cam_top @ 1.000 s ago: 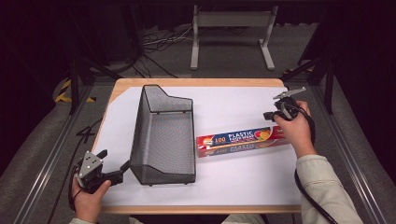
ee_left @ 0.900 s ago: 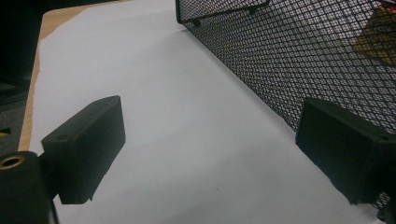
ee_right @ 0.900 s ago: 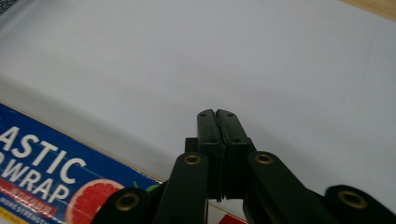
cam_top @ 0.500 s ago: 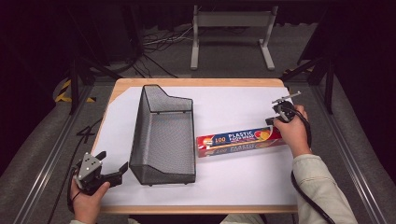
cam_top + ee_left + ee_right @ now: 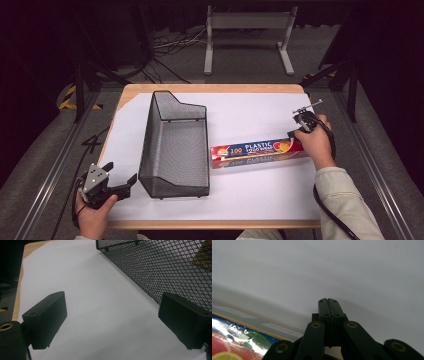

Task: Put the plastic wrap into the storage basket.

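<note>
The plastic wrap box [image 5: 258, 153] lies flat on the white sheet, toward the right edge of the surface, with its long side running left to right. Its left end is just beside the right wall of the black mesh basket [image 5: 175, 145]. Your right claw [image 5: 291, 133] is at the right end of the box, and in the right gripper view its jaws are pressed fully together with nothing between them; the box's printed face [image 5: 242, 342] sits at the lower left, beside the jaws and not inside them.

It seems you are about to move the box toward the basket. If you want to push it, keep the closed claw low against the end face and press along the length of the box, so that it slides straight and does not turn. If you want to lift it, open the jaws first.

The box is long and thin, mostly red and blue, with white letters and fruit pictures.

Your left claw [image 5: 120, 185] waits wide open and empty near the front left corner, close to the basket's front left corner [image 5: 160, 267].
</note>
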Motion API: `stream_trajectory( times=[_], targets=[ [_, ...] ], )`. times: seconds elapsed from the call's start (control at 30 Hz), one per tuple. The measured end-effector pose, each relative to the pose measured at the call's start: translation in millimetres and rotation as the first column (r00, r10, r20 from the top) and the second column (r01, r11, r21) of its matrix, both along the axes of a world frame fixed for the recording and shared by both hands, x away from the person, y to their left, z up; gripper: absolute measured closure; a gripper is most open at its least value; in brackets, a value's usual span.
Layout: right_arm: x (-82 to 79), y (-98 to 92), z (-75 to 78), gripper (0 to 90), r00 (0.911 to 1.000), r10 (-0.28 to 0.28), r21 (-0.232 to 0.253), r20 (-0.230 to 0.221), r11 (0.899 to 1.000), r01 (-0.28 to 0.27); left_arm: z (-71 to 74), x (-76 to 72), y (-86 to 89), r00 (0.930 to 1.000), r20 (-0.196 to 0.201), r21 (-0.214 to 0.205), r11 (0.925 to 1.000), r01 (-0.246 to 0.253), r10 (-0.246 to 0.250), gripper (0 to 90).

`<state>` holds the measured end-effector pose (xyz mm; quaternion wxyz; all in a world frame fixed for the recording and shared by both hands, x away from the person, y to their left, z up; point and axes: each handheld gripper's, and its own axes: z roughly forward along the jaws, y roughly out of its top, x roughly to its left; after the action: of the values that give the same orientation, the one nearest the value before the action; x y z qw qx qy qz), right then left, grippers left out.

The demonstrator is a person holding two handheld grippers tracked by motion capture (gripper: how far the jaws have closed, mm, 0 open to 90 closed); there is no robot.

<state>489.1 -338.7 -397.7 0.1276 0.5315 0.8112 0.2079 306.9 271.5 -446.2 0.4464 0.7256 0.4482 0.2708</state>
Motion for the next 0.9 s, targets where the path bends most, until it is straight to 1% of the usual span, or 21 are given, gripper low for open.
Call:
stream_trajectory(
  times=[0.03, 0.13, 0.17, 0.27, 0.4, 0.47, 0.5, 0.53, 0.6, 0.63, 0.7, 0.73, 0.8, 0.9],
  targets=[
    [-1.4, 0.0, 0.4, 90.0, 0.9999, -0.002, -0.006, -0.012, 1.0, 0.002, 0.4, 0.5, -0.9, 1.0, 0.0, 0.002, 1.0, 0.002, -0.002, 9.2],
    [-3.1, -0.4, 0.8, 90.0, 0.9998, -0.002, -0.009, -0.019, 1.0, 0.002, 0.7, 1.6, -1.9, 1.0, 0.005, 0.001, 1.0, 0.004, -0.004, 9.1],
    [-11.9, -2.5, 1.6, 90.0, 0.9994, -0.008, -0.007, -0.035, 1.0, 0.008, 1.5, 2.7, -2.0, 1.0, 0.006, 0.004, 1.0, 0.003, -0.003, 9.0],
    [-20.3, -6.1, 1.3, 90.0, 0.9989, -0.006, 0.012, -0.046, 1.0, 0.006, 1.5, 6.2, -1.9, 0.9999, 0.008, -0.01, 0.9999, -0.008, 0.008, 9.0],
    [-34.2, -9.6, 1.5, 90.0, 0.9987, 0.013, 0.025, -0.049, 1.0, -0.012, 1.3, 9.0, -3.3, 0.9999, 0.001, -0.01, 0.9999, -0.013, 0.013, 8.9],
    [-43.0, -11.6, 2.3, 90.0, 0.9988, 0.015, 0.044, -0.047, 0.999, -0.013, 1.5, 10.3, -4.6, 0.9999, 0.003, -0.007, 0.9999, -0.012, 0.012, 8.9],
    [-46.9, -11.9, 3.1, 90.0, 0.9989, 0.018, 0.045, -0.044, 0.999, -0.016, 1.6, 10.7, -5.0, 0.9999, 0.004, -0.007, 0.9999, -0.012, 0.012, 8.9],
    [-46.9, -11.9, 3.1, 90.0, 0.9989, 0.018, 0.045, -0.044, 0.999, -0.016, 1.6, 10.7, -5.0, 0.9999, 0.004, -0.007, 0.9999, -0.012, 0.012, 8.9],
    [-54.0, -11.9, 2.6, 90.0, 0.9979, 0.021, 0.035, -0.061, 0.999, -0.019, 1.6, 11.3, -5.8, 0.9999, 0.004, -0.01, 0.9998, -0.015, 0.015, 8.9],
    [-58.0, -12.3, 3.3, 90.0, 0.9981, 0.025, 0.039, -0.057, 0.999, -0.023, 1.5, 11.6, -6.0, 0.9998, 0.005, -0.01, 0.9998, -0.017, 0.017, 8.8],
    [-63.0, -12.9, 3.1, 90.0, 0.9964, 0.027, 0.042, -0.08, 0.999, -0.024, 1.6, 12.0, -5.6, 0.9999, 0.005, -0.008, 0.9998, -0.016, 0.016, 8.8],
    [-65.5, -12.8, 3.4, 90.0, 0.9967, 0.024, 0.046, -0.078, 0.999, -0.021, 1.7, 12.1, -5.5, 0.9999, 0.006, -0.009, 0.9998, -0.016, 0.016, 8.8],
    [-70.7, -12.6, 3.6, 90.0, 0.995, 0.027, 0.043, -0.097, 0.999, -0.023, 1.9, 11.9, -5.5, 0.9998, 0.005, -0.011, 0.9998, -0.017, 0.017, 8.8],
    [-73.7, -13.7, 3.2, 90.0, 0.9955, 0.034, 0.045, -0.089, 0.999, -0.03, 1.6, 12.2, -5.7, 0.9998, 0.004, -0.008, 0.9998, -0.017, 0.017, 8.8]
  ],
)
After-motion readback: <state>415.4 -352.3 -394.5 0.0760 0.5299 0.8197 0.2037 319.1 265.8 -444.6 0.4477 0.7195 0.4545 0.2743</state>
